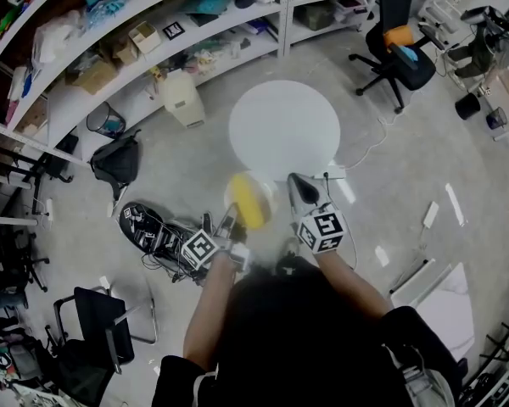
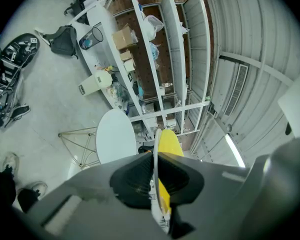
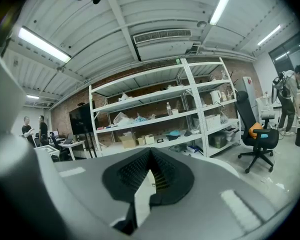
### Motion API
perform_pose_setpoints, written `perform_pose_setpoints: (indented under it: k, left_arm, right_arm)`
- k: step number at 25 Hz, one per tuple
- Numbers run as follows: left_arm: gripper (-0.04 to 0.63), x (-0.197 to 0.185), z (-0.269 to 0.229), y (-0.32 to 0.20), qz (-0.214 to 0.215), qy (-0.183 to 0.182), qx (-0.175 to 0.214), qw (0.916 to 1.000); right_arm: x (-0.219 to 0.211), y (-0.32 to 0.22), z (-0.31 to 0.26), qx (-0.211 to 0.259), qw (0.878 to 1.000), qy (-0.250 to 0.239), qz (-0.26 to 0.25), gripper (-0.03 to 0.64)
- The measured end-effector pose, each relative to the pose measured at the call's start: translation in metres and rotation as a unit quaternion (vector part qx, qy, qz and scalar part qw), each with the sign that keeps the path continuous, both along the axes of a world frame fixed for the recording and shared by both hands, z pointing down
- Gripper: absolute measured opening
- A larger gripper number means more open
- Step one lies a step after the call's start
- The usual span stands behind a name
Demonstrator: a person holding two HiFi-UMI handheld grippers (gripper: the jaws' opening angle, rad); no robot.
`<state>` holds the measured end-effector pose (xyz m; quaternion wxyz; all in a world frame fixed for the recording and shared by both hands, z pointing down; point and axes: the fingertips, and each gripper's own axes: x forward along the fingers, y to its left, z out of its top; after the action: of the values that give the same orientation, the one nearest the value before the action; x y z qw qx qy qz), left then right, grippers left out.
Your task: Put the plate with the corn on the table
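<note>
We hold the plate [image 1: 268, 192] in the air just off the near edge of the round white table [image 1: 284, 125], on our side of it and above the bare floor, not yet on the tabletop. The yellow corn [image 1: 248, 202] lies on the plate. Our left gripper [image 1: 230, 220] is clamped on the plate's rim on the side away from the table; in the left gripper view its dark pads [image 2: 135, 176] press on either face of the thin white plate [image 2: 155, 184], which stands edge-on between them, with the corn [image 2: 168, 144] beyond and the table [image 2: 115, 139] farther off. Our right gripper [image 1: 299, 185] sits just beside the plate, also at the table's near edge, pointing toward the table. In the right gripper view the right gripper's [image 3: 150, 156] jaws are pressed together at the tips with nothing clasped between them. White shelves [image 1: 153, 49] run beyond the table, and a black office chair [image 1: 399, 45] stands well off beyond its far right side.
</note>
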<state>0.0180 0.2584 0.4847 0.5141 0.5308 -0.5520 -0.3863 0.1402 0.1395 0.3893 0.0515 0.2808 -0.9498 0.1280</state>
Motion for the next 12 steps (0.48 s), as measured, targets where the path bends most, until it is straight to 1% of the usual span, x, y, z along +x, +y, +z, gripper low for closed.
perform_pose_setpoints:
  k: [3, 8, 12]
  left_arm:
    - [0.021, 0.002, 0.0, -0.008, -0.007, 0.007, 0.005, 0.9999]
    - [0.021, 0.003, 0.002, -0.019, -0.02, 0.007, 0.003, 0.9998]
    - [0.021, 0.003, 0.004, -0.022, -0.035, 0.009, -0.005, 0.9993]
  right_arm:
    - [0.002, -0.008, -0.003, 0.003, 1.0, -0.003, -0.005, 0.008]
    - [0.002, -0.022, -0.003, 0.002, 1.0, -0.007, -0.016, 0.008]
    - [0.002, -0.03, -0.001, 0.0, 1.0, -0.006, -0.03, 0.008]
